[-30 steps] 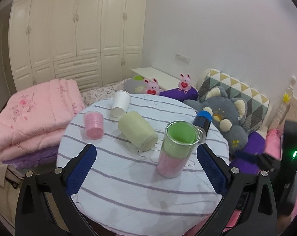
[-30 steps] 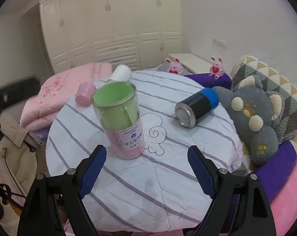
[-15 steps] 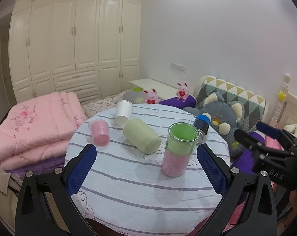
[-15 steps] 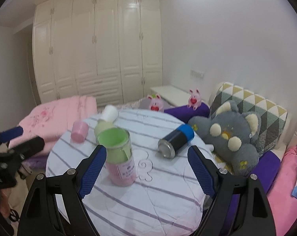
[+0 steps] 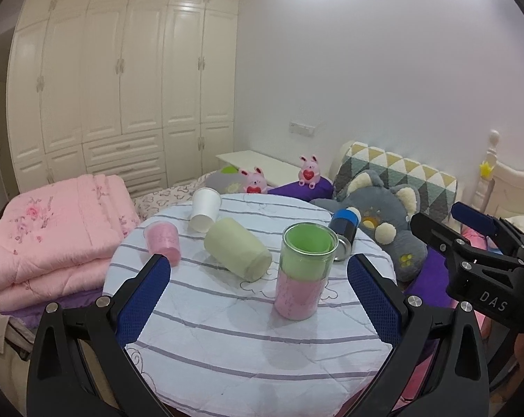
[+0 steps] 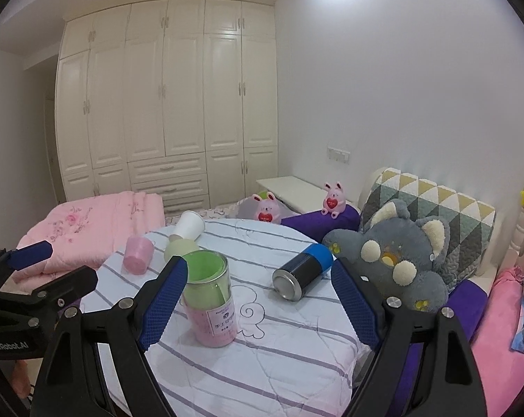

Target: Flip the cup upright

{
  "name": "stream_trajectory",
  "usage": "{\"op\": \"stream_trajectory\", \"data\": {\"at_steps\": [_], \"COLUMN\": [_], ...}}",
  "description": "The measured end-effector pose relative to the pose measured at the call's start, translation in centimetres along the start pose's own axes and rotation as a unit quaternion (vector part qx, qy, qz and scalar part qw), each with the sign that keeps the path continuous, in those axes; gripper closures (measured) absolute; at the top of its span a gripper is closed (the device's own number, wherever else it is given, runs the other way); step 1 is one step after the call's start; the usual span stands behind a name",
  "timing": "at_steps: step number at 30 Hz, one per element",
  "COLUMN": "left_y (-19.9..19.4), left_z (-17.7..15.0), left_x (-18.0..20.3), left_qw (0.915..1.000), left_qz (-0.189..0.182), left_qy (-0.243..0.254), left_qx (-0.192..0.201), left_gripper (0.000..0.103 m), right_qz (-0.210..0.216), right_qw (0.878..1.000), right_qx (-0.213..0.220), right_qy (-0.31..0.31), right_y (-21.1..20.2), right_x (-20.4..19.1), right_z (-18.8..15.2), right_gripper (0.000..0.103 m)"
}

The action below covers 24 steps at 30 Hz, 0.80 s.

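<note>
A clear cup (image 5: 302,272) with green and pink inside stands upright on the round striped table (image 5: 227,340); it also shows in the right wrist view (image 6: 210,299). A pale green cup (image 5: 237,248) lies on its side. A pink cup (image 5: 162,241) stands mouth up and a white cup (image 5: 203,208) leans tilted behind it. A blue and black can (image 6: 302,271) lies on its side. My left gripper (image 5: 258,299) is open and empty, held back above the table's near edge. My right gripper (image 6: 258,304) is open and empty, also held back.
A grey plush bear (image 6: 397,257) and patterned cushion (image 6: 435,201) sit right of the table. Folded pink quilts (image 5: 43,232) lie at the left. Two pink bunny toys (image 6: 333,203) sit behind the table. White wardrobes (image 6: 164,104) line the far wall.
Both grippers have pulled back and up from the table, so the cups look smaller and lower. Each gripper now shows at the edge of the other's view. The cups have not moved.
</note>
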State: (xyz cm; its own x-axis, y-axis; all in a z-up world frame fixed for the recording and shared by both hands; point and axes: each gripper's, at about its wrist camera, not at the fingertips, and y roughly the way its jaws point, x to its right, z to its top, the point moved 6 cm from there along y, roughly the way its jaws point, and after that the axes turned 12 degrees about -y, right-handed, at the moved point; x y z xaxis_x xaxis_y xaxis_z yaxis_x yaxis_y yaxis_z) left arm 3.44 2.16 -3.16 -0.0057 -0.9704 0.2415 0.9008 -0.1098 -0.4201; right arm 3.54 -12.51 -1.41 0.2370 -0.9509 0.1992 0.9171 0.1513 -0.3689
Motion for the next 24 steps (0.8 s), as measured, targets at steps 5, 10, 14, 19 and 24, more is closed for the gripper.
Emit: {"op": "stream_trajectory", "data": {"at_steps": [5,10,14,19,24], "left_y": [0.21,0.48,0.65,0.67,0.87], "left_z": [-0.06,-0.07,-0.12,-0.16,-0.21], "left_x": [0.12,0.26,0.4,0.34,0.38], "left_qw": [1.0,0.9999,0.9999,0.9999,0.9998], "left_qz": [0.001,0.005,0.006,0.006,0.007], "left_qy": [0.005,0.01,0.013,0.013,0.013], "left_qx": [0.0,-0.004,-0.007,-0.007,-0.01], "left_gripper": [0.0,0.0,0.0,0.0,0.0], "right_qz": [0.001,0.001,0.004,0.008,0.009], "right_qw": [1.0,1.0,1.0,1.0,1.0], "right_qx": [0.007,0.007,0.003,-0.002,-0.004], "right_qy": [0.001,0.001,0.002,0.005,0.006], "right_y": [-0.06,-0.09,0.13,0.5,0.75], "right_x": [-0.02,-0.02,-0.17,-0.38,-0.25], "right_z": [0.17,0.1,0.0,-0.14,-0.14], "right_gripper": [0.017,0.017,0.017,0.017,0.017]}}
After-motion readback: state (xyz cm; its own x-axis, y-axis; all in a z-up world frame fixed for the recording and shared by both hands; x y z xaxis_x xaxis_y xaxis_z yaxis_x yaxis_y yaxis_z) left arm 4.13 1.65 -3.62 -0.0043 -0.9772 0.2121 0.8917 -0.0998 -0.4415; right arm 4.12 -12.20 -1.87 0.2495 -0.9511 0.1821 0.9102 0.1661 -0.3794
